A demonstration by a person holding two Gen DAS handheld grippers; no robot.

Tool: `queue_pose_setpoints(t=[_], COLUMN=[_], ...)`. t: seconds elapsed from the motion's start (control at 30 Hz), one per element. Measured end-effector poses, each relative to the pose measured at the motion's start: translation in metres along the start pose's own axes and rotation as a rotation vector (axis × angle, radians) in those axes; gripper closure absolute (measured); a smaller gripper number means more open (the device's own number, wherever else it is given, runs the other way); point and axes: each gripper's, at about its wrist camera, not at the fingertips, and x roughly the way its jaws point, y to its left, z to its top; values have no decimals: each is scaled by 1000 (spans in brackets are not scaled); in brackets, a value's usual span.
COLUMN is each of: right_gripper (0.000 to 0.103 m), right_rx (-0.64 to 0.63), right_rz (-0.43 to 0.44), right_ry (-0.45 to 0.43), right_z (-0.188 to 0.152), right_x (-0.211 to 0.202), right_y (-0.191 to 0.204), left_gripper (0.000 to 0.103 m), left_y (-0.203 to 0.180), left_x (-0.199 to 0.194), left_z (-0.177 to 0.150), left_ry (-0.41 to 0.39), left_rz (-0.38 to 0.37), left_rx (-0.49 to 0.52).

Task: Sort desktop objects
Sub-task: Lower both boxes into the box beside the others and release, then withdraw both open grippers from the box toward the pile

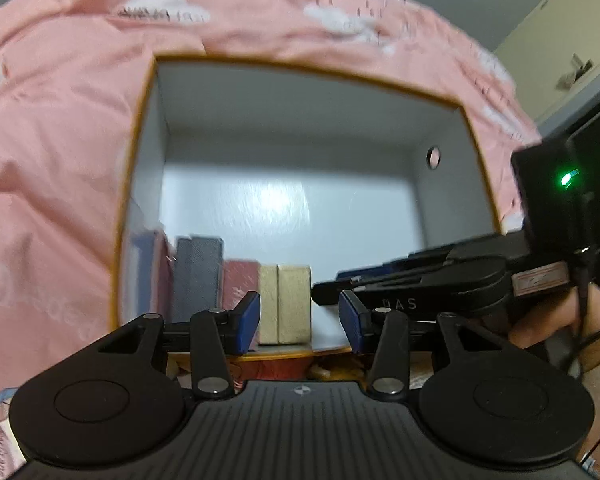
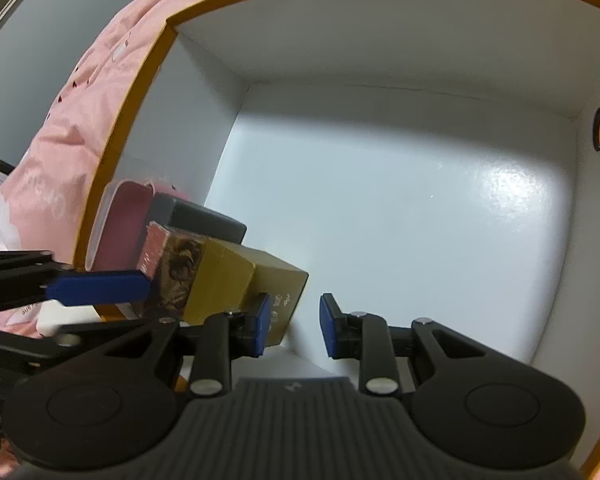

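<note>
White box (image 1: 284, 128) with orange rim is sitting on pink printed fabric (image 1: 60, 140). Small boxes are standing in a row along its near-left wall: a pink one (image 1: 162, 276), a grey one (image 1: 199, 272), a red one (image 1: 240, 284), a tan one (image 1: 286, 304).

Left tongs (image 1: 299, 320) are hovering above the tan box, pads (image 1: 249, 322) parted to a medium gap, nothing between them.

Right tongs (image 2: 293, 326) are pointing down into the box, gap narrow, nothing held; left pad (image 2: 262, 324) is lying just beside the tan box (image 2: 252, 280), contact unclear.

Writing: "DAS" is showing on the right tongs' arm in the left view. The tan box is carrying pale characters, too small to read. Fabric lettering is blurred.
</note>
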Motion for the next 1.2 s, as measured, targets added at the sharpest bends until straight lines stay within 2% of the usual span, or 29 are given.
queue_pose_setpoints(t=[0.3, 0.47, 0.67, 0.77, 0.93, 1.03, 1.1, 1.13, 1.2], right_gripper=[80, 100, 101, 99, 96, 89, 79, 70, 67], right_rx=[-59, -63, -60, -78, -148, -177, -189, -189, -192], right_rz=[-82, -73, -93, -107, -182, -201, -197, -190, -172], right_ry=[-2, 9, -3, -30, -145, -243, -309, -344, -397], right_z=[-3, -4, -6, -11, -23, -33, -42, -47, -56], right_x=[8, 15, 17, 13, -7, -27, -40, -47, -56], right_y=[17, 27, 33, 37, 53, 57, 61, 62, 69], left_gripper=[53, 53, 53, 53, 52, 48, 47, 47, 47], left_y=[31, 40, 41, 39, 33, 34, 33, 32, 29], left_x=[-34, -43, -40, -43, -53, -61, -66, -67, -70], left_z=[-7, -15, -23, -29, -37, -38, -41, -42, -48], left_ry=[-132, -160, -163, -179, -231, -248, -263, -269, -282], left_rz=[79, 90, 93, 99, 116, 124, 154, 172, 201], left_rx=[-71, -78, -69, -51, 4, -8, -3, 7, 32])
